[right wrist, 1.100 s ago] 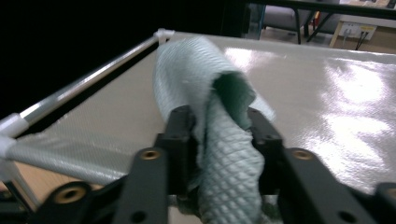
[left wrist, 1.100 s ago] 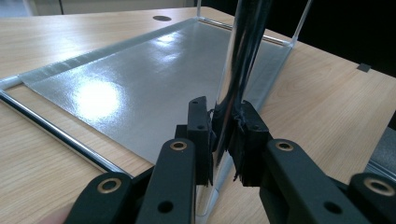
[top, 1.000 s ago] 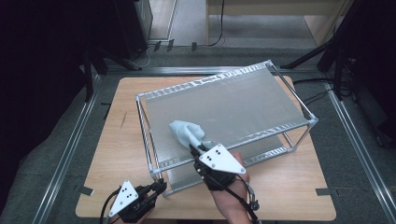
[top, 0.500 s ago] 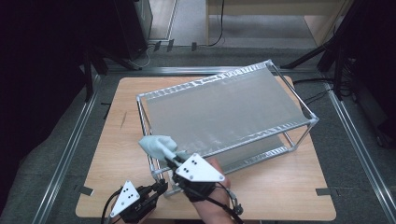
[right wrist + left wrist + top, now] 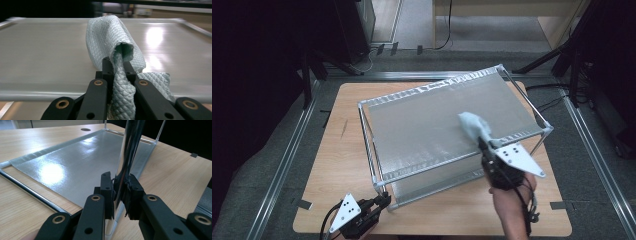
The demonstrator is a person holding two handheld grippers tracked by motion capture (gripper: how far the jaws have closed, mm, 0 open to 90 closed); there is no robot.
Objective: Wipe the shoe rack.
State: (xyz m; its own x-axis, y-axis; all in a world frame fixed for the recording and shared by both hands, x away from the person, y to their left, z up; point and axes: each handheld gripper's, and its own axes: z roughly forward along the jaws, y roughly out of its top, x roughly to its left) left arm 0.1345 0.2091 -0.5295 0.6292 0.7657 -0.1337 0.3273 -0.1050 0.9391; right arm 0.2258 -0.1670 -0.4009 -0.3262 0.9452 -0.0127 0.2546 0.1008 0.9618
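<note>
- The left gripper (image 5: 379,202) is sitting at the near left of the counter (image 5: 337,165), clamping its jaws tight on the chrome corner post (image 5: 128,157) of the wire shelf rack (image 5: 452,125).
- In the left gripper view, that post is rising straight up between the black pads, and the rack's lower shelf liner (image 5: 82,165) is lying flat just above the wood beyond it.
- The right gripper (image 5: 483,142) is coming in from the near right, with the person's hand (image 5: 507,190) wrapped around its body, and its jaws are pinching a pale blue quilted cloth (image 5: 473,125).
- In the right gripper view, the cloth (image 5: 115,45) is bunching up ahead of the jaws, folding over itself, with more of it hanging down between them.
- The cloth is resting on the top shelf (image 5: 427,130) of the rack, toward its right side and well apart from the left gripper.
- The top shelf is wearing a shiny grey liner that is reflecting the room lights.
- Beyond the counter, cables are lying on the dark floor (image 5: 412,65).
</note>
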